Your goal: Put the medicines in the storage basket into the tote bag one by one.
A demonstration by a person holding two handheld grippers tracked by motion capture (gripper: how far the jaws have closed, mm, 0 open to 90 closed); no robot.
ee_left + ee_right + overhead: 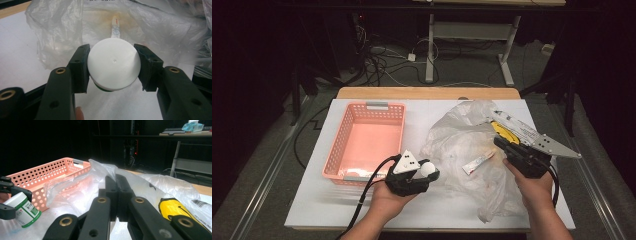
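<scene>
My left gripper [426,172] [113,66] is shut on a small white-capped bottle [428,169] [113,63] with a green label [23,210]; the jaws grip it at the cap, just above the table beside the basket's near right corner. A crumpled clear plastic bag [462,142] [62,30] [75,187] lies mid-table. My right gripper [499,142] [116,180] is at the bag's right side, its jaws pressed together on a fold of the plastic. A small white tube [477,162] [115,27] and a yellow item [504,132] [172,210] lie in the bag.
A pink perforated basket [339,137] [45,176] stands on the left of the white table top [312,200]. A printed packet [517,125] lies by the bag's far right. Beyond the table are cables on the floor and the legs of another desk [429,50].
</scene>
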